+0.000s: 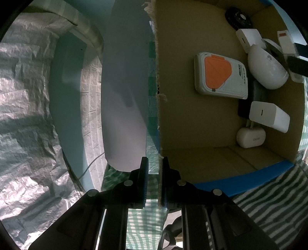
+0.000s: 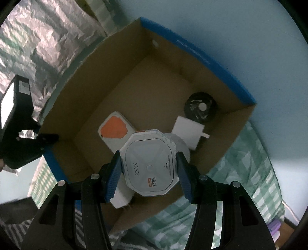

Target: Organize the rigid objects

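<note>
Box (image 1: 192, 134): one, cardboard, blue-edged, on checked cloth (image 1: 146, 221).
Contents, left wrist view: one orange-faced device (image 1: 221, 77); one black disc (image 1: 237, 18), cut off at the top; one white egg-shaped unit (image 1: 266, 67); three white adapters (image 1: 269, 116); one dark flat item, mostly hidden.
Left gripper (image 1: 155, 169): jaws narrow, pinching the box wall.
Right gripper (image 2: 148, 163): holding one octagonal device (image 2: 149, 163) over the box, hiding items beneath.

One cardboard box (image 1: 192, 125) holds one orange-and-white device (image 1: 220, 76), one black round fan (image 1: 237, 18), one white egg-shaped unit (image 1: 266, 67) and three white adapters (image 1: 269, 116), while one octagonal white device (image 2: 150, 165) hangs above.
</note>
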A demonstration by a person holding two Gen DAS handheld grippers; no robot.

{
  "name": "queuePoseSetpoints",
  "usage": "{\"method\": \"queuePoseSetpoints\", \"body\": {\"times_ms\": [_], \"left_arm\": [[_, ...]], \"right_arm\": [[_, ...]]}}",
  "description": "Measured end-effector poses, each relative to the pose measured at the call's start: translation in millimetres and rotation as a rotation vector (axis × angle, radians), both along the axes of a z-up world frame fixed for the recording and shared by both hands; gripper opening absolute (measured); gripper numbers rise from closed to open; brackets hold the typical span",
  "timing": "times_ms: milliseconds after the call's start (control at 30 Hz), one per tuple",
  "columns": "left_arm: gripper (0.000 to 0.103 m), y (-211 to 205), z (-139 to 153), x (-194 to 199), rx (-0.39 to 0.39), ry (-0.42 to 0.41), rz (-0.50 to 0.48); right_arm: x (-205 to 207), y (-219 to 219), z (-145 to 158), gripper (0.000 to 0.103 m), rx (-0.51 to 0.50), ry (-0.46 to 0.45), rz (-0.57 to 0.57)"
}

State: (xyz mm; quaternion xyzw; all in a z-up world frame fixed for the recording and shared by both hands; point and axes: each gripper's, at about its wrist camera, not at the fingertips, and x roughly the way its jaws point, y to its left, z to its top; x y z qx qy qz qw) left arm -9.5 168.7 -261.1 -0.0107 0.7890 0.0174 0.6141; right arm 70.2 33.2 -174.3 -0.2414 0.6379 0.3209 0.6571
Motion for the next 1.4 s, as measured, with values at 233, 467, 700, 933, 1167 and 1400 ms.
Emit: {"method": "queuePoseSetpoints", "body": {"times_ms": [233, 467, 700, 933, 1167, 1400], "left_arm": [[0.013, 0, 0, -1, -0.004, -0.002, -0.001], [0.013, -1, 0, -1, -0.003, -0.002, -0.003], [0.013, -1, 1, -3, 0.008, -0.011, 0.003], [0.013, -7, 21, -5, 0.044, -0.068, 0.014], [0.053, -22, 69, -8, 0.079, -0.215, 0.055], [0.081, -46, 128, -19, 0.104, -0.373, 0.088]], "right_arm": [[0, 6, 2, 0.056, 0.035, -0.021, -0.019], [0, 6, 12, 0.057, 0.057, -0.028, -0.025], [2, -3, 19, 0.057, 0.068, -0.039, -0.081], [6, -21, 43, 0.065, 0.084, -0.082, -0.173], [7, -33, 79, 0.072, 0.137, -0.127, -0.226], [2, -47, 123, 0.072, 0.201, -0.178, -0.263]]}}
